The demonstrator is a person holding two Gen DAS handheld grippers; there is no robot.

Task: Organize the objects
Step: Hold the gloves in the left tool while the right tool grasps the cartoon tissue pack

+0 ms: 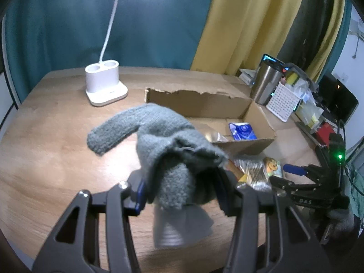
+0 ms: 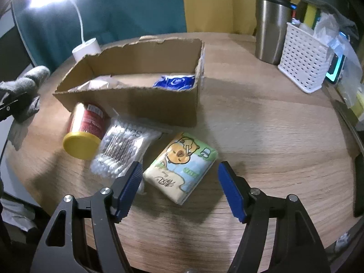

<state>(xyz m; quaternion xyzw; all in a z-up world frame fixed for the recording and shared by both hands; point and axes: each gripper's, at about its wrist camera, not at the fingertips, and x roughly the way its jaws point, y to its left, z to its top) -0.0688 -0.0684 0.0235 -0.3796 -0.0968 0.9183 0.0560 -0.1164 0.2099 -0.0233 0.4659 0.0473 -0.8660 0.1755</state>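
My left gripper (image 1: 182, 191) is shut on a grey knitted glove (image 1: 159, 136), which hangs above the wooden table; the glove's fingers stick out to the left. The same glove (image 2: 25, 86) shows at the left edge of the right wrist view. My right gripper (image 2: 179, 182) stands open just above a tissue pack (image 2: 182, 166) with a cartoon bear, the pack lying between and ahead of the blue pads without touching them. Left of it lie a bag of cotton swabs (image 2: 122, 150) and a red bottle (image 2: 84, 132) with a yellow cap. The open cardboard box (image 2: 145, 104) holds a blue packet (image 2: 175, 82).
A white lamp base (image 1: 105, 84) stands at the back left. At the right stand a steel tumbler (image 2: 270, 29) and a white perforated basket (image 2: 302, 63) stuffed with items. Clutter and cables line the table's right edge (image 1: 327, 141).
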